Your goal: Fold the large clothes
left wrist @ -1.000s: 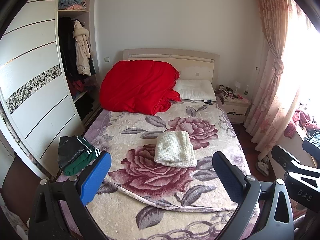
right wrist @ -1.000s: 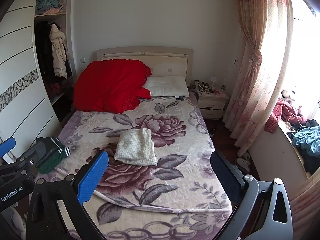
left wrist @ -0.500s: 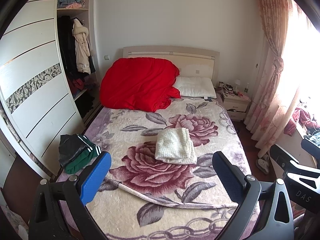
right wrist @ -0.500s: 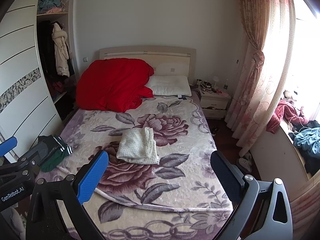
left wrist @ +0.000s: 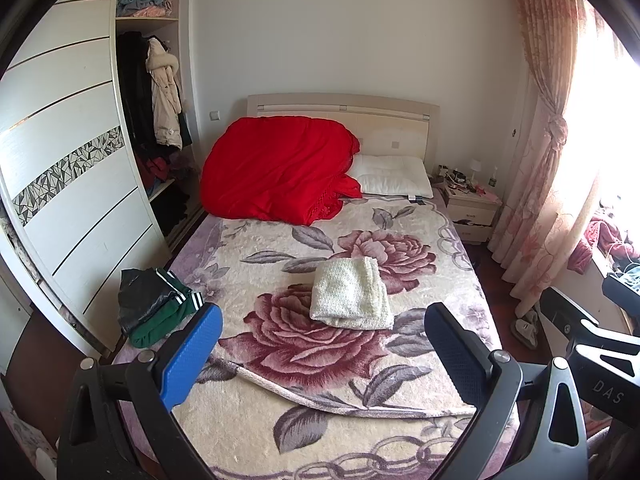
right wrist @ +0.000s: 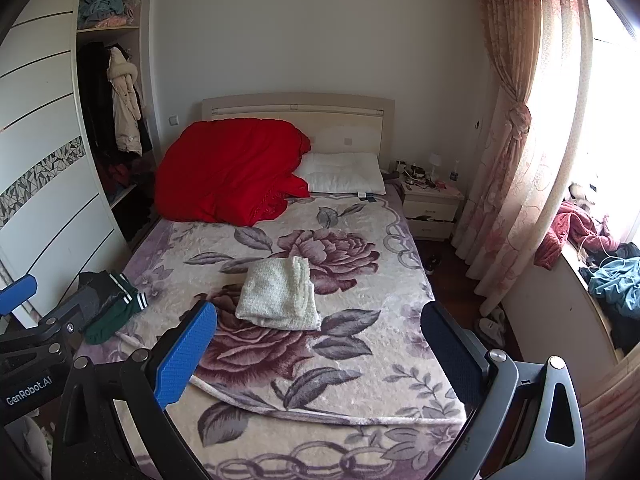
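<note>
A folded cream knitted garment (left wrist: 350, 298) lies in the middle of the bed on a floral blanket (left wrist: 280, 420); it also shows in the right wrist view (right wrist: 278, 300). A crumpled dark and green garment (left wrist: 154, 306) lies at the bed's left edge, also seen in the right wrist view (right wrist: 114, 300). My left gripper (left wrist: 320, 354) is open and empty, held above the foot of the bed. My right gripper (right wrist: 318, 354) is open and empty, beside it to the right. Both are well short of the clothes.
A red quilt (left wrist: 276, 172) and a white pillow (left wrist: 394, 176) lie at the headboard. A wardrobe (left wrist: 64, 168) stands left, a nightstand (left wrist: 472, 208) and curtains (left wrist: 548, 160) right. Clothes are piled on the windowsill (right wrist: 612, 276).
Both grippers have drawn back a little from the bed and tilted up slightly, so the scene sits lower and smaller. Nothing on the bed has moved.
</note>
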Motion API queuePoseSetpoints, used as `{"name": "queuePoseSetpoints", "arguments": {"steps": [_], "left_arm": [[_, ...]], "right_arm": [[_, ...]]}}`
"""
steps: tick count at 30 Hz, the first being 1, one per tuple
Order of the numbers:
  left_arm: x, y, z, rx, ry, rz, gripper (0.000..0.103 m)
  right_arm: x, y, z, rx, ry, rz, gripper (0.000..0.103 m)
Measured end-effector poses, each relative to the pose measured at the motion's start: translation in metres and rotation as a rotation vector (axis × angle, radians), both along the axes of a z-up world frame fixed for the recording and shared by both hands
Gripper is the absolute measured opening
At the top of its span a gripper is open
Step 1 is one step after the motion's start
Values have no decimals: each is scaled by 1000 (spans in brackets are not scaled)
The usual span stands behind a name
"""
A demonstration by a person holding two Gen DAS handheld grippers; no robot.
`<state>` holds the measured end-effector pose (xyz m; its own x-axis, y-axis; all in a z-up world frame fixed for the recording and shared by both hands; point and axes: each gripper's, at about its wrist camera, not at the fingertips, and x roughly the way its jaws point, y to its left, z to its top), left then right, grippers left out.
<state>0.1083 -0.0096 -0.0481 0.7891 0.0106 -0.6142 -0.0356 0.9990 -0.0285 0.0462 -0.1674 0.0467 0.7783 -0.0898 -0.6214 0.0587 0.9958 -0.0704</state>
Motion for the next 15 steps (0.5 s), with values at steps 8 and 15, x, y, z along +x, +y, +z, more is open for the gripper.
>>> {"name": "queuePoseSetpoints", "arguments": {"steps": [8, 15], "left_arm": [[-2, -3, 2, 2, -1, 4, 103], [-4, -5, 3, 9, -7, 13, 103]], "right_arm": [[-3, 1, -1, 0, -1, -3, 103], [-4, 3, 0, 0, -3, -2, 103]]}}
